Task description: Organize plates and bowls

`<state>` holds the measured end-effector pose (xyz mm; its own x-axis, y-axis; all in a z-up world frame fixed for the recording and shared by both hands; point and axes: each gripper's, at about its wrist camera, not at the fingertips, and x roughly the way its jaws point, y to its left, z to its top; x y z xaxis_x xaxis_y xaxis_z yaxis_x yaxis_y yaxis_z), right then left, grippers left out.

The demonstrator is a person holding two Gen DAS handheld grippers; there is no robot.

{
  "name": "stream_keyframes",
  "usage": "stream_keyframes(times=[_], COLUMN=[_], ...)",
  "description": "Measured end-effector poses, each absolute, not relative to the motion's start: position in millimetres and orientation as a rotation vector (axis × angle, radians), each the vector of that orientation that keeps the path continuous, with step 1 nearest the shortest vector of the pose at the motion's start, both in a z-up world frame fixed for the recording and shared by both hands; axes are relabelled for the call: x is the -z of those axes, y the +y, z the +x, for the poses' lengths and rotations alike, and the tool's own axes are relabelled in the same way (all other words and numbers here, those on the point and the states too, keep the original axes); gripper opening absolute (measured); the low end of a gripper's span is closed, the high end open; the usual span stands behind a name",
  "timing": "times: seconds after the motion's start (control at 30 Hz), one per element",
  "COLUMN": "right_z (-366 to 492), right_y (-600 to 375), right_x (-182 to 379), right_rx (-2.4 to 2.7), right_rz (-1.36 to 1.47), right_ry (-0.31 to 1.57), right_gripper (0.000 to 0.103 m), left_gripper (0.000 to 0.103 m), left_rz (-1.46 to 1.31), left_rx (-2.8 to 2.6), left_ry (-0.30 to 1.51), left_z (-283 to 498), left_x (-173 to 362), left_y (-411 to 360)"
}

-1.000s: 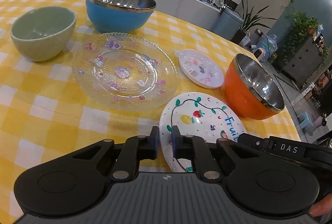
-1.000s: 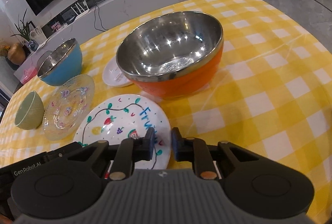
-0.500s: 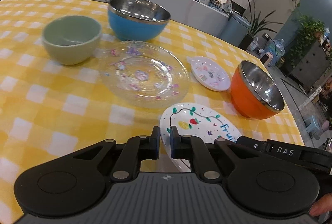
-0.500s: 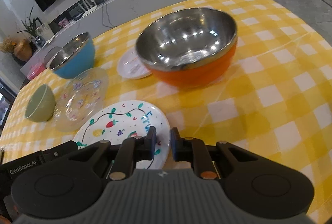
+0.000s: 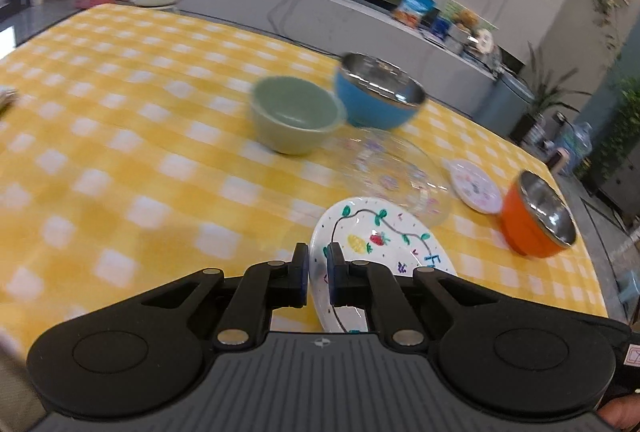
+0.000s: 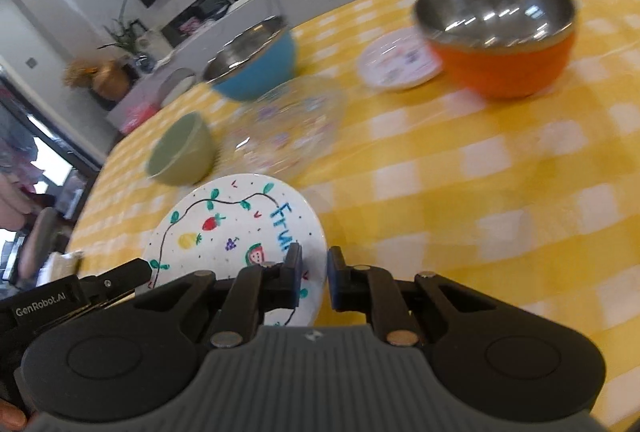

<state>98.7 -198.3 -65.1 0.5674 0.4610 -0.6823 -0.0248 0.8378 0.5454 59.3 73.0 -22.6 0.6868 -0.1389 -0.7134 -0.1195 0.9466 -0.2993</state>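
Both grippers hold a white plate painted with fruit a little above the yellow checked table. My left gripper is shut on the plate's left rim. The jaws of my right gripper are closing on its right rim, which sits between the pads. Beyond it lie a clear glass plate and a small white plate. A green bowl, a blue bowl and an orange bowl stand around them.
The green bowl nearly touches the blue one. A wide stretch of tablecloth spreads to the left in the left wrist view. A grey counter with packets runs behind the table. The table edge drops off close behind the orange bowl.
Both grippers have swung leftward and slightly up with the fruit plate between them. The bowls and other plates have slid to the right in the views and look further off.
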Motion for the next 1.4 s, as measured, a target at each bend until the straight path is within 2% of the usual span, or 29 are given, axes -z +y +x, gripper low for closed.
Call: stream_keyframes(times=[0.37, 1.17, 1.3, 1.4], right_z=[98.6, 90.0, 91.2, 94.1], right_y=[-140.5, -120.9, -130.0, -138.8], right_x=[66.8, 78.2, 74.7, 70.8], right_rx=[-0.433, -0.477, -0.458, -0.412], right_rz=[0.484, 0.275, 0.314, 0.34], right_ry=[0.945, 0.924, 0.909, 0.888], right_gripper=[0.01, 0.011, 0.015, 0.024], left_gripper=[0.009, 0.014, 0.021, 0.027], left_rz=[-0.376, -0.336, -0.335, -0.322], left_rx=[-0.125, -0.181, -0.174, -0.149], left_ry=[0.845, 0.946, 0.907, 0.852], left_z=[44.4, 49.8, 47.5, 45.9], left_x=[29.4, 57.2, 50.7, 38.0], left_y=[119.7, 123.7, 122.4, 114.8])
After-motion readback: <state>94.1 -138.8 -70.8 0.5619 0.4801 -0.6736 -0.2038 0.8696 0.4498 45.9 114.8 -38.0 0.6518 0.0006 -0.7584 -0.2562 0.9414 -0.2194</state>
